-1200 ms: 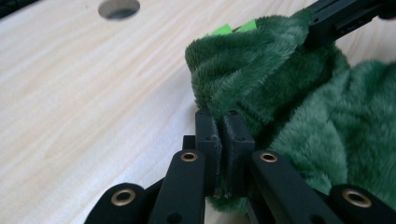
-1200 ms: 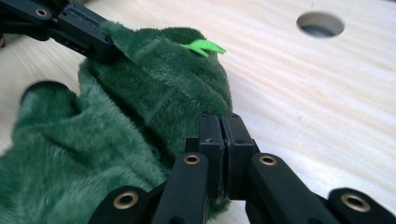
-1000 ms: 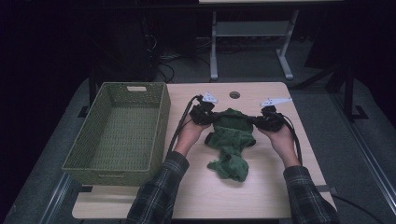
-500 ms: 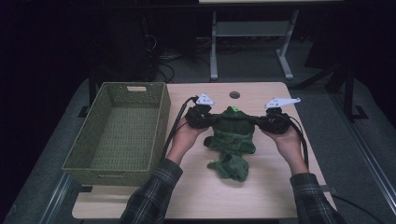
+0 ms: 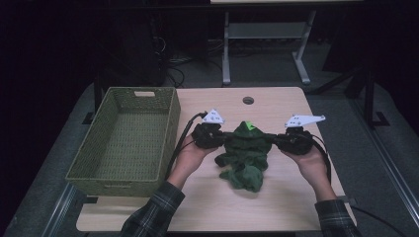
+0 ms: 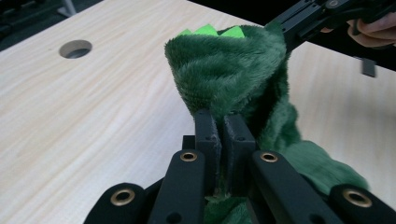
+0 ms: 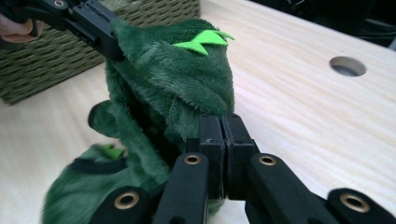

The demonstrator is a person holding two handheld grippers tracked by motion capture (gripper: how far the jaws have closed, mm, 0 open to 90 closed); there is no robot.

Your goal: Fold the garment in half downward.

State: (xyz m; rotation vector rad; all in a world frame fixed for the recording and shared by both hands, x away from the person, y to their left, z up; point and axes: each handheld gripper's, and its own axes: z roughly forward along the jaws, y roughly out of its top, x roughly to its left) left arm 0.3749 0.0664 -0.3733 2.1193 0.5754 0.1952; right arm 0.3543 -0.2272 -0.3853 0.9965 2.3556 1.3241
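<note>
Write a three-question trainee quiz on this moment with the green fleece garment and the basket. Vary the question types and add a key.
1. True or false: both the left tool and the right tool are shut on the green fleece garment.
2. Multiple choice: where does the woven basket stand in the high view? A. Left of the garment. B. Right of the garment. C. Under the garment.
3. Short answer: what colour are the small spikes on top of the garment?

Key: 1. True; each pair of jaws pinches the fleece. 2. A. 3. Bright light green.
</note>
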